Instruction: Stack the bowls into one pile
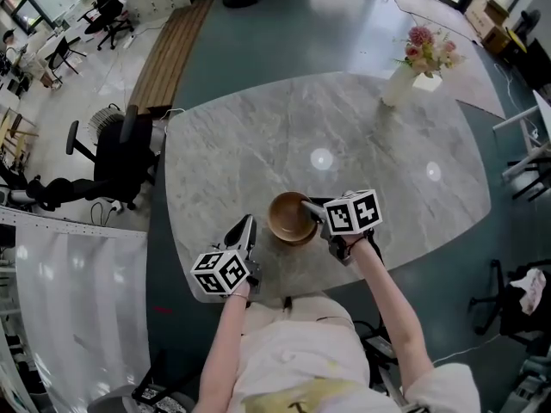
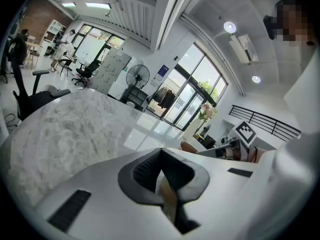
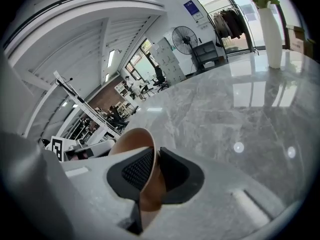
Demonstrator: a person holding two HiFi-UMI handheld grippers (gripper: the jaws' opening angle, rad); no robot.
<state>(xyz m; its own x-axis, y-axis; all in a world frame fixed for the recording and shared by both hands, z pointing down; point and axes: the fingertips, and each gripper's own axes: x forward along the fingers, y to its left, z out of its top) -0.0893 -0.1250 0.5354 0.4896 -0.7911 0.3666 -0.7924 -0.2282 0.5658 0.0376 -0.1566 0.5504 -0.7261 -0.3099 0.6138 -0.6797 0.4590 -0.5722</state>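
From above, there is one tabletop (image 1: pixel 258 144) of grey veined stone with rounded corners. One brown bowl (image 1: pixel 288 222) is at its near edge, and one white vase (image 1: pixel 398 86) of pink flowers (image 1: pixel 426 50) stands far right. The bowl is round, smooth and wood-coloured; whether it rests there or is lifted I cannot tell. Of the two grippers, the right gripper (image 1: pixel 312 207) is at the bowl's right rim and the left gripper (image 1: pixel 247 226) is just beside the bowl, apart from it.

In the left gripper view, the dark ribbed jaws meet tip to tip, and the bowl's brown edge (image 2: pixel 190 147) shows beyond.

In the right gripper view, the jaws stand narrow, pinching the bowl's thin wall (image 3: pixel 132 144).
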